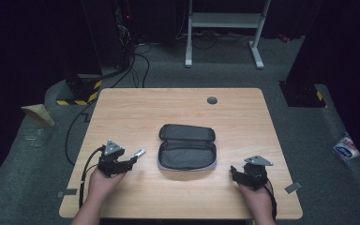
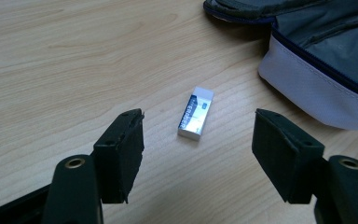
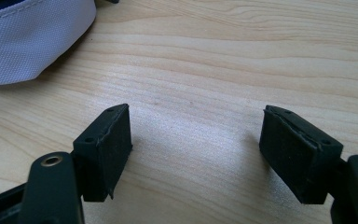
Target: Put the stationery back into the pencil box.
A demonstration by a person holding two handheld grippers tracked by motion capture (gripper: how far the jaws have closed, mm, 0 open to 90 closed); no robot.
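The left tongs (image 1: 133, 159) rest low on the wooden surface (image 1: 136, 105) at its left, jaws spread with nothing between them. The eraser (image 2: 196, 113), a small white block in a printed sleeve, lies flat on the surface just ahead of these tongs, between the lines of the two jaws and apart from both. In the left gripper view its long axis runs away from the jaws, tilted slightly right, so the jaws would likely close across its short sides. In the high view the eraser (image 1: 140, 152) sits between the left tongs and the pencil case (image 1: 186, 146). The case lies open at centre, its grey interior up; its contents cannot be made out. The right tongs (image 1: 235, 172) rest at right, jaws spread and empty, well apart from the eraser. The left hand is the nearer. The sleeve print is too small to read.
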